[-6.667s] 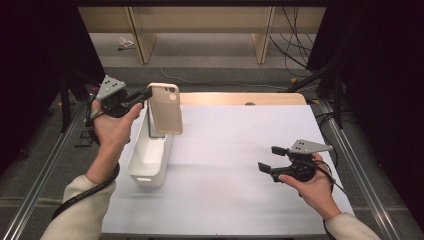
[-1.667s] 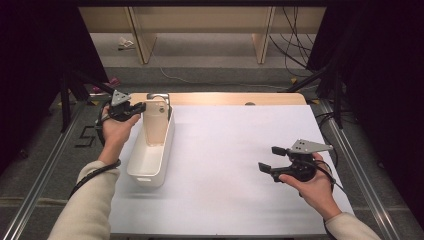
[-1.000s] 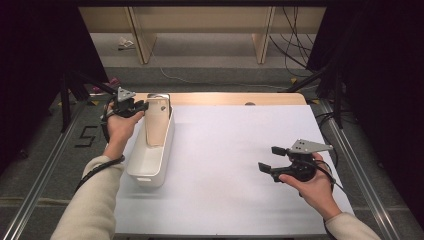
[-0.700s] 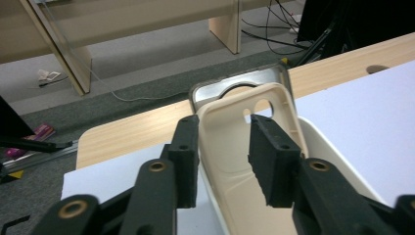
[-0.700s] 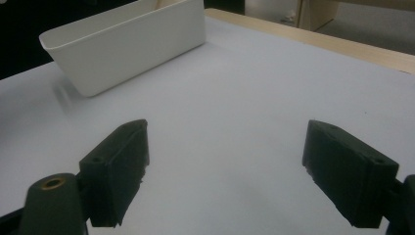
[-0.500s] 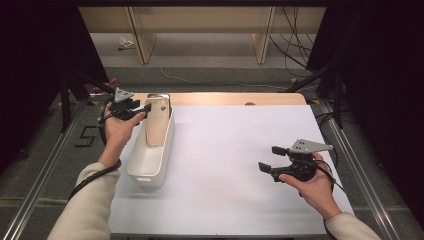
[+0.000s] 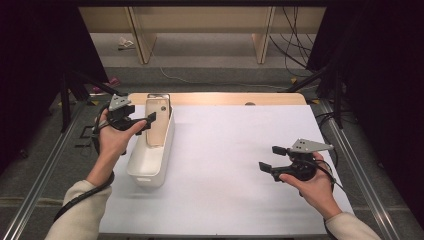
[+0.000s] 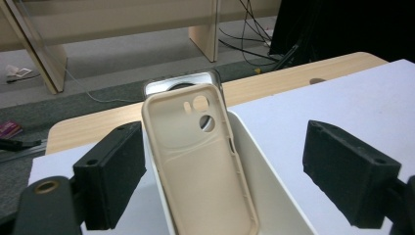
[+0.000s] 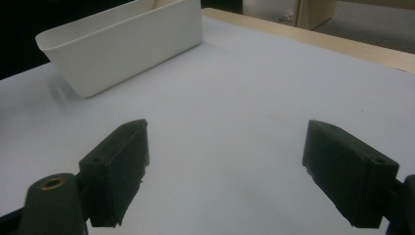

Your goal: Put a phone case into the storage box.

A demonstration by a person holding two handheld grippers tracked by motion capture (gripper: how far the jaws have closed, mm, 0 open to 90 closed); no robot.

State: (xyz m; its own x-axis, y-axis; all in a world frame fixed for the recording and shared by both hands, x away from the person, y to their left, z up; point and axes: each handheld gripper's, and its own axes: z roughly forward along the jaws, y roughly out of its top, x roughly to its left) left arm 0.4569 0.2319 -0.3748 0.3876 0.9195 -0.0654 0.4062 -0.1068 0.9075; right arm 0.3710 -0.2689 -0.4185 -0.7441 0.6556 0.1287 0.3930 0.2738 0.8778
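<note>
The white table [image 7: 235, 165] runs wide, and at its left side sits the long white bin [image 7: 150, 160], its length running near to far. Propped inside it, leaning against the far end, is the beige phone case [image 7: 156, 125] — long axis tilted up along the bin, open back toward the left gripper's camera, with a silver phone [image 8: 183, 83] peeking from behind it. The left gripper [image 7: 150, 120] sits just to the left of the case, and its jaws have just been opening: in the left gripper view they stand wide apart, the case between them but untouched by either pad. So the case has been let go, resting on its own. The right gripper [image 7: 272, 159] waits well apart at the right, jaws apart over bare table — the left hand is much the nearer one.
</note>
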